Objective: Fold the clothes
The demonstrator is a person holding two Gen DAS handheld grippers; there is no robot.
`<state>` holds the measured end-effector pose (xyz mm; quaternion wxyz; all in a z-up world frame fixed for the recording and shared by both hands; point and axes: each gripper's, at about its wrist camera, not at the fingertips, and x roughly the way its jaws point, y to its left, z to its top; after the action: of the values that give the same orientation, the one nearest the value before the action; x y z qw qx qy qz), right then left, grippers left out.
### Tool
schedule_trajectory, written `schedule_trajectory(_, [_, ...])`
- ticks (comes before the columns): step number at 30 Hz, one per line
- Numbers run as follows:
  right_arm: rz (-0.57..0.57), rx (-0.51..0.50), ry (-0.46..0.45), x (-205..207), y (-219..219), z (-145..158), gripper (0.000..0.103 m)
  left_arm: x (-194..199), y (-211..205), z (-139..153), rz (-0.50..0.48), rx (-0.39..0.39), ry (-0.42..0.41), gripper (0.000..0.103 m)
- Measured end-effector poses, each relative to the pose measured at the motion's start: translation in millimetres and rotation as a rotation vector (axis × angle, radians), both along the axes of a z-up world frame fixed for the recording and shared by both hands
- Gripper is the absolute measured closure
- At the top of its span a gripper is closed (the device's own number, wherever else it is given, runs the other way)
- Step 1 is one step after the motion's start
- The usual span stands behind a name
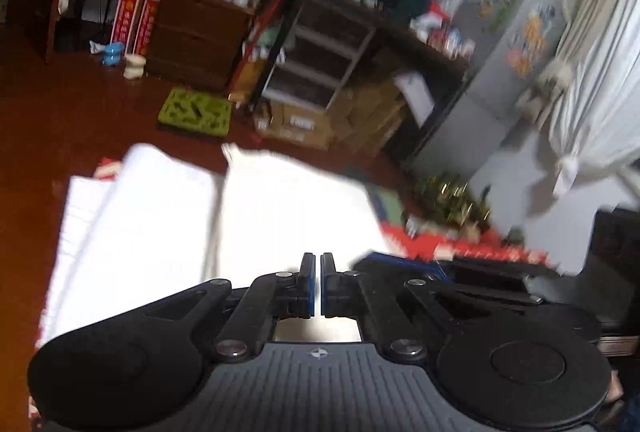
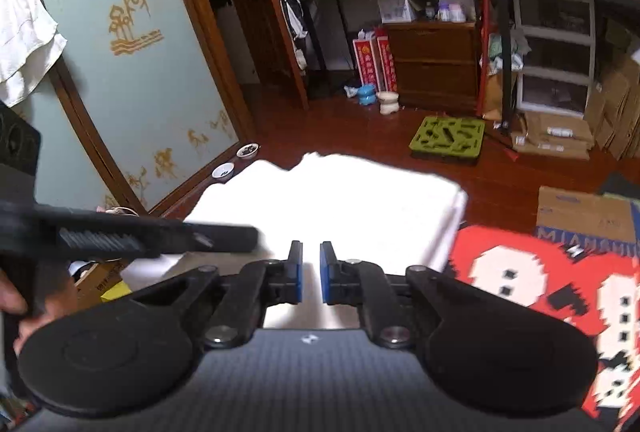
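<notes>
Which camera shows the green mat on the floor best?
The right wrist view: the green mat is sharp there, so its dark cut-out shapes show clearly. The left wrist view has it too, but that picture is blurred.

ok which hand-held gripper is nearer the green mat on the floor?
Hard to call. Both hang over the white cloth, the green mat beyond it. Left hand-held gripper and right hand-held gripper look about level.

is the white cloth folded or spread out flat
Folded, at least partly. The white cloth shows stacked layer edges along its right side, and the left wrist view shows separate overlapping panels. Glare hides how many folds.
</notes>
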<state>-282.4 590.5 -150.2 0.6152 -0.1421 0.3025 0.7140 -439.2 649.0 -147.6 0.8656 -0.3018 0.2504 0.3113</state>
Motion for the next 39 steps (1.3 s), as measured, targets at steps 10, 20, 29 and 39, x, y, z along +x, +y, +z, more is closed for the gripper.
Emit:
schedule_trajectory(10, [0.060, -0.011, 0.008, 9.8, -35.4, -10.9, 0.097, -32.9, -14.6, -4.4, -0.007, 0.006, -0.002, 0.101])
schedule_trajectory(20, [-0.029, 0.011, 0.066, 36.3, 20.8, 4.8, 0.094, 20.1, 41.3, 9.6, 0.049, -0.034, -0.086, 0.101])
schedule_trajectory(29, [-0.036, -0.026, 0.032, 52.2, 57.9, -11.3, 0.097, 29.1, 56.0, 3.3, 0.035, -0.031, 0.026, 0.101])
schedule_trajectory(39, [0.027, -0.023, 0.047, 29.7, -4.8, 3.8, 0.091, -22.2, 5.4, 13.0, 0.014, -0.012, 0.030, 0.101])
